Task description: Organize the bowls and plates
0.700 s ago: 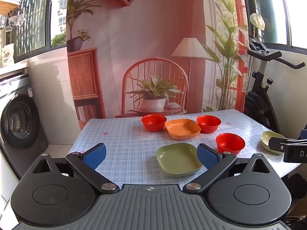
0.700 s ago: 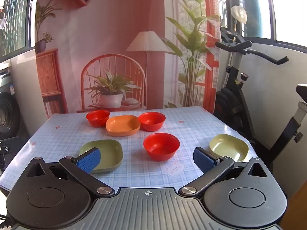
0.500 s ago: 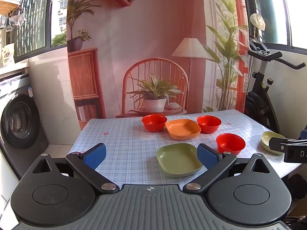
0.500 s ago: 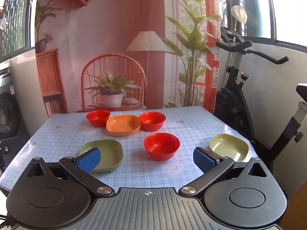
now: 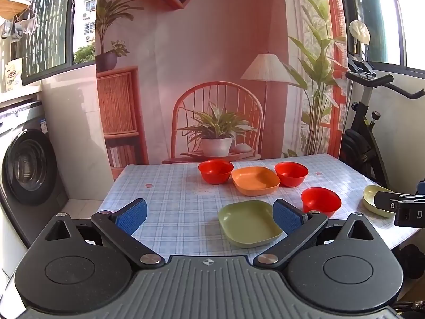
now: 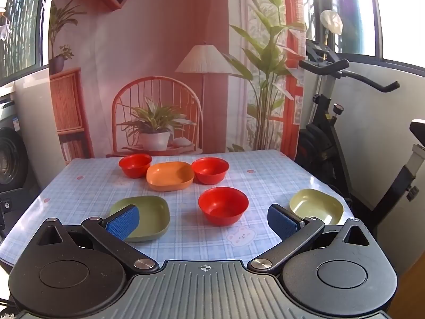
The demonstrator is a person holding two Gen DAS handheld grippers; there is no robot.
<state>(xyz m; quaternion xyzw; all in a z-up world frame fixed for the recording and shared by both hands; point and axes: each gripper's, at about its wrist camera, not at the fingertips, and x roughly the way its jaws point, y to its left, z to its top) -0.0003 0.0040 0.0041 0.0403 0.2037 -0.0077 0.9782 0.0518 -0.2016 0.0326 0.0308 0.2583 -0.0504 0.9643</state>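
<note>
On the checked table [image 5: 172, 196] stand three red bowls: a far left one [image 5: 215, 171], a far right one [image 5: 291, 173] and a nearer one [image 5: 320, 202]. An orange plate [image 5: 255, 180] lies between the far two. A green plate [image 5: 248, 222] lies near the front, and a yellow-green plate [image 6: 316, 205] at the right edge. My left gripper [image 5: 209, 216] is open and empty, above the table's near edge. My right gripper [image 6: 203, 219] is open and empty, just short of the nearer red bowl [image 6: 223, 204] and green plate [image 6: 147, 216].
An exercise bike [image 6: 342, 133] stands right of the table. A washing machine [image 5: 26, 164] stands to the left. A printed backdrop with a chair and plants hangs behind the table. A bear sticker [image 6: 240, 235] is on the cloth near the front.
</note>
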